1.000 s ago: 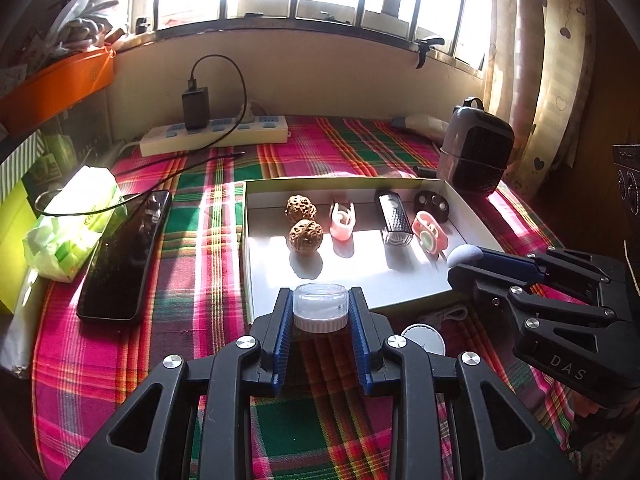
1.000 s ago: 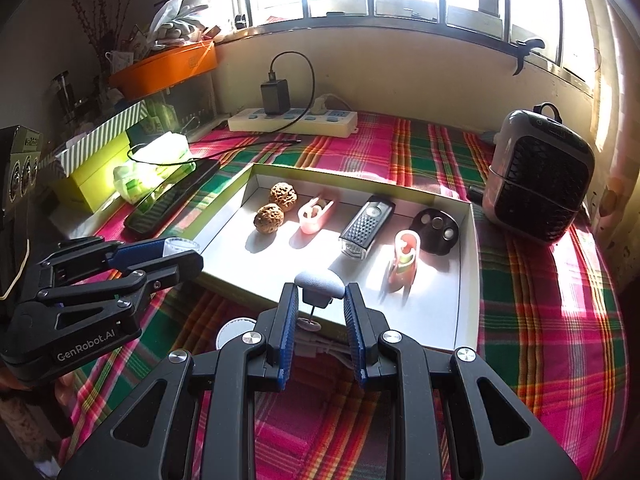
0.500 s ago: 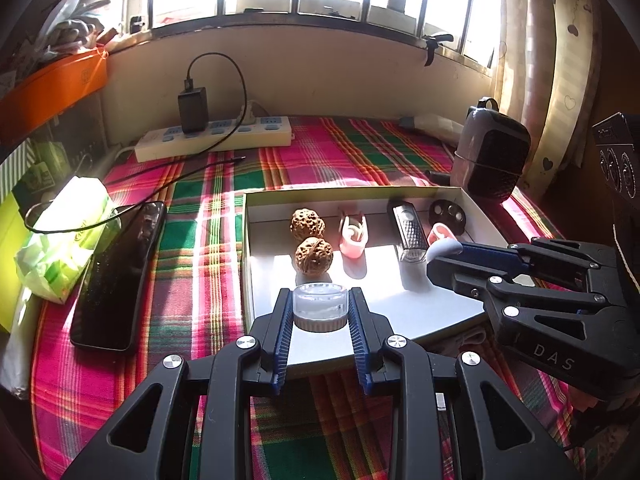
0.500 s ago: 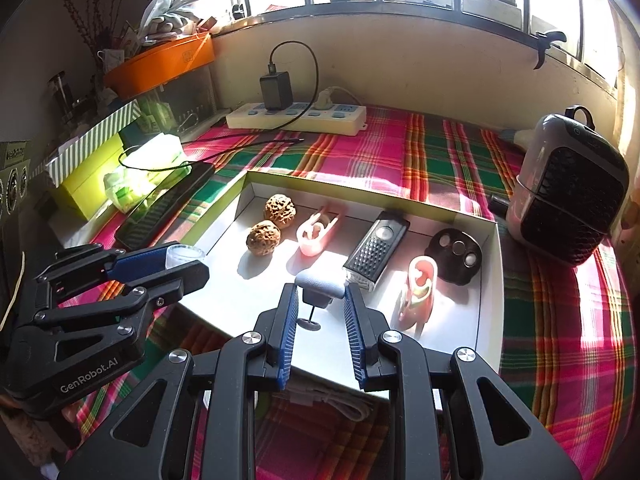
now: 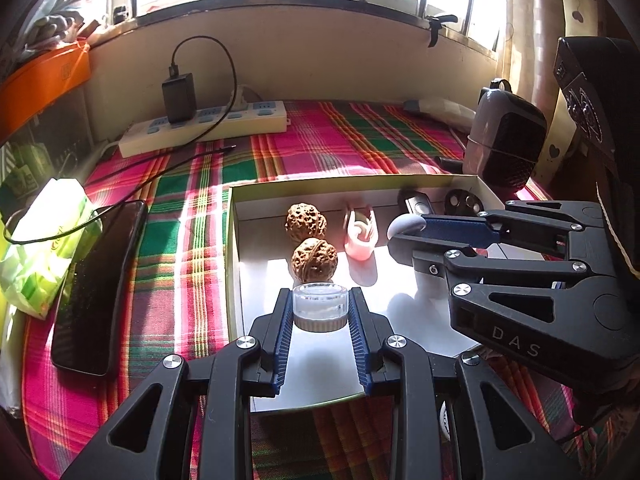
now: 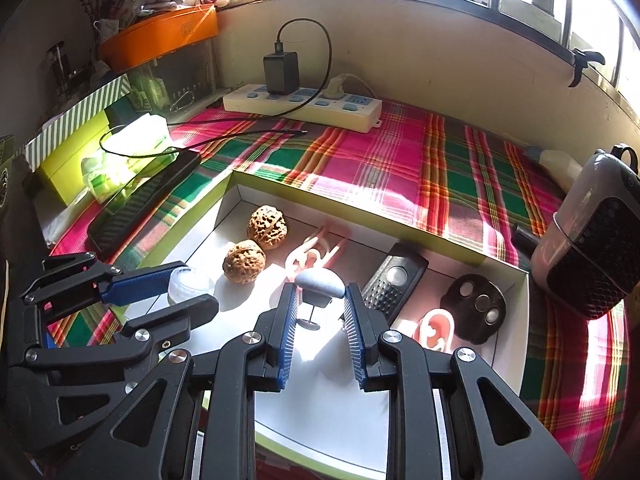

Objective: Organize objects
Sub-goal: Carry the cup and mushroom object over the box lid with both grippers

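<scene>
A shallow white tray (image 5: 233, 264) (image 6: 360, 216) holds two walnuts (image 5: 314, 255) (image 6: 244, 262), a pink clip (image 5: 360, 238) (image 6: 310, 256), a black grater-like piece (image 6: 394, 284), a black disc (image 6: 474, 306) and a pink ear-shaped piece (image 6: 434, 328). My left gripper (image 5: 320, 308) (image 6: 192, 294) is shut on a small clear round jar (image 5: 320, 304) (image 6: 190, 283), held over the tray's near left part just in front of the nearer walnut. My right gripper (image 6: 319, 300) (image 5: 404, 238) is shut on a grey mushroom-shaped knob (image 6: 319, 285) (image 5: 406, 224) with a thin stem, above the tray's middle.
The tray lies on a plaid cloth (image 5: 180, 248). A black phone (image 5: 96, 284) and a green packet (image 5: 44, 240) lie to the left. A white power strip (image 6: 304, 106) with a charger runs along the back wall. A grey heater (image 6: 592, 248) stands at the right.
Both grippers have moved forward from the tray's near edge to over its floor, carrying the jar and the knob. The walnuts and the clip now look closer.
</scene>
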Available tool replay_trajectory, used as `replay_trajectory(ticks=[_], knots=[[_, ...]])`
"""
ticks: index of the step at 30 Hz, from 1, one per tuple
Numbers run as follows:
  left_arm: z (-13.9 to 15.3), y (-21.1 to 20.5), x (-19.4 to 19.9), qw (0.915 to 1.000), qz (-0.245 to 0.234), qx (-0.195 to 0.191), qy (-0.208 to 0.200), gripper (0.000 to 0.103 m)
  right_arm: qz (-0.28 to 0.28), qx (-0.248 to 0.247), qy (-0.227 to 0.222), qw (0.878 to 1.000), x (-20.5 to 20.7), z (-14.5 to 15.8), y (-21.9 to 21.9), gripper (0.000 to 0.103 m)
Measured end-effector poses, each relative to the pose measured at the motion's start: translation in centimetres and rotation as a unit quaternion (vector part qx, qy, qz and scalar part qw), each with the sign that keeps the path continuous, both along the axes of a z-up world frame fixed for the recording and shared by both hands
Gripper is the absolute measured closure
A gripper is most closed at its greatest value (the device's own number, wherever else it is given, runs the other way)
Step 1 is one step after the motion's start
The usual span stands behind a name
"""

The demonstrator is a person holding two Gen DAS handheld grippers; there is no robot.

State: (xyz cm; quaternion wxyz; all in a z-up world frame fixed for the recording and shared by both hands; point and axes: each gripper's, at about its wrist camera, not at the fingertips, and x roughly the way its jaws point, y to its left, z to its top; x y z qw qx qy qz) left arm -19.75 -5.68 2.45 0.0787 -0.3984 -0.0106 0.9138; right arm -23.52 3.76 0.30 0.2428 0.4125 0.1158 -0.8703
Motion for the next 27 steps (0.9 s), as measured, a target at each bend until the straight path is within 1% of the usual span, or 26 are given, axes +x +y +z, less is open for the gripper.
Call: replay_trajectory(ticks=[7,10,16,20,27], knots=[[-0.6,0.3,-0.5,1.0,-0.004,-0.005,-0.003,0.078,0.003,0.013,-0.004,1.0,-1.0,-0.7,-0.5,0.078],[-0.7,0.3,-0.7,1.0,-0.006,-0.004,-0.004,0.078,0.006,0.014,-0.003,1.0,-1.1,-0.7,-0.7,0.078],[-0.9,0.6,-1.0,0.9998,-0.01,-0.015,0.0,0.078,0.004,0.025,0.004,1.0,-1.6,-0.6,-0.8,0.078],[-1.0,0.7,-1.0,0.9997,-0.012,-0.02,0.002,0.078,0.013,0.035,0.009,0.999,-1.6,-0.6,-1.2,0.078],[-1.1,0.8,-1.0,0.9996,-0.013,-0.027,0.001,0.078,0.017,0.04,-0.003,0.999,-1.8,-1.3,-1.3,0.078]])
